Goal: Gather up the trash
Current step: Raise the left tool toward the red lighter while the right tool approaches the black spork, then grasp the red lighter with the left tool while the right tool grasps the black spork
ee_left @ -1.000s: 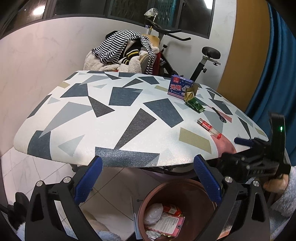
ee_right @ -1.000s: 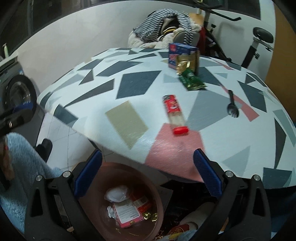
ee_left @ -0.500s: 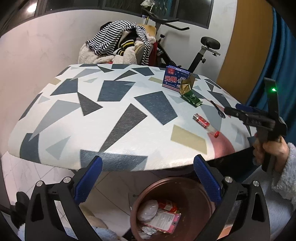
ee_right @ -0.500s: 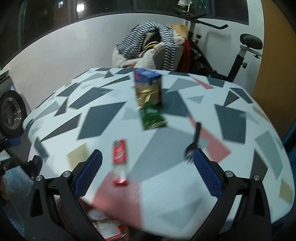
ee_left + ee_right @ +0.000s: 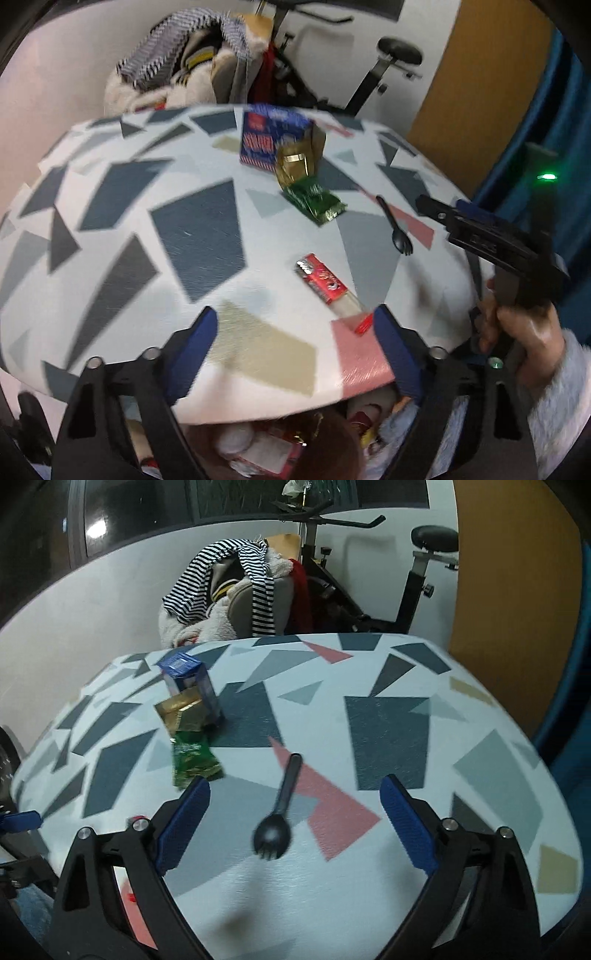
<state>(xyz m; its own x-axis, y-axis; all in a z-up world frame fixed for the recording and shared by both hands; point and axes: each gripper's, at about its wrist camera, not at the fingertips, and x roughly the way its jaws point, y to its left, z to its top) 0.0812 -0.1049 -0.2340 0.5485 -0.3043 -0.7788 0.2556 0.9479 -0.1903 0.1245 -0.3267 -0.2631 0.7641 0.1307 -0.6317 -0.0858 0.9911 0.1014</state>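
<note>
Trash lies on a patterned table (image 5: 192,221): a blue carton (image 5: 266,138), a gold wrapper (image 5: 299,162), a green packet (image 5: 316,199), a black spork (image 5: 395,232) and a red-and-clear wrapper (image 5: 328,288). My left gripper (image 5: 295,332) is open and empty above the near table edge, the red wrapper just ahead of its right finger. My right gripper (image 5: 293,812) is open and empty, with the spork (image 5: 279,812) lying between its fingers. The green packet (image 5: 194,757), gold wrapper (image 5: 181,712) and carton (image 5: 192,681) sit ahead on its left.
A brown bin (image 5: 332,439) holding trash stands on the floor under the table's near edge. Behind the table are a chair piled with striped clothes (image 5: 236,587) and an exercise bike (image 5: 417,572). A blue curtain (image 5: 561,110) hangs at the right.
Both grippers have risen and moved forward over the table. The right one swung right, from over the red wrapper to over the spork. The bin has slid mostly out of view.
</note>
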